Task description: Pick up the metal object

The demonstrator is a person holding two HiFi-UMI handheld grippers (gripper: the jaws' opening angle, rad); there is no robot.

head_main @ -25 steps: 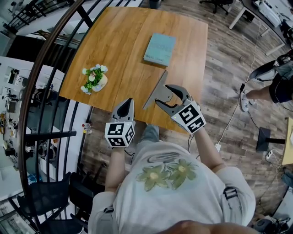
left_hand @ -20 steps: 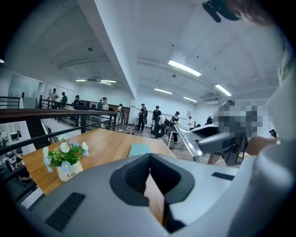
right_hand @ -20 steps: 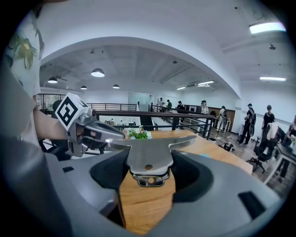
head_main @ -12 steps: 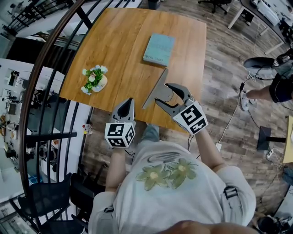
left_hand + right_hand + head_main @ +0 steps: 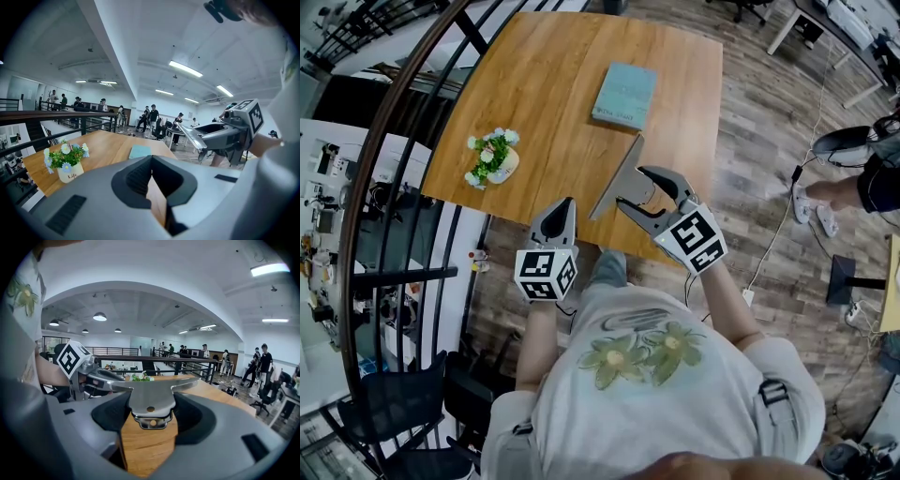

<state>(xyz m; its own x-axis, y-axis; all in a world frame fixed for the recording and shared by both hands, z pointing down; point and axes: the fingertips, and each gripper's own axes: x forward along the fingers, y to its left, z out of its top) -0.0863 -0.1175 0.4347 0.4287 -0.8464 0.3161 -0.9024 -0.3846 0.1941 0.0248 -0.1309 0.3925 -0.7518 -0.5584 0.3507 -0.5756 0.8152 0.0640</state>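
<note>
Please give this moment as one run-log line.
right gripper: shut on metal object | left gripper: shut, empty | metal object: above table

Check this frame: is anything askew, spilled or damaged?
Nothing stands out. The right gripper holds the metal object between its jaws; the book lies flat and the flower pot stands upright on the table.

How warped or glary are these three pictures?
Head view: strong fisheye, so the railing bows into an arc; light is even and the picture sharp. Left gripper view: ceiling lights are blown bright and the corners are black. Right gripper view: the metal object has a soft sheen with no harsh glare.
</note>
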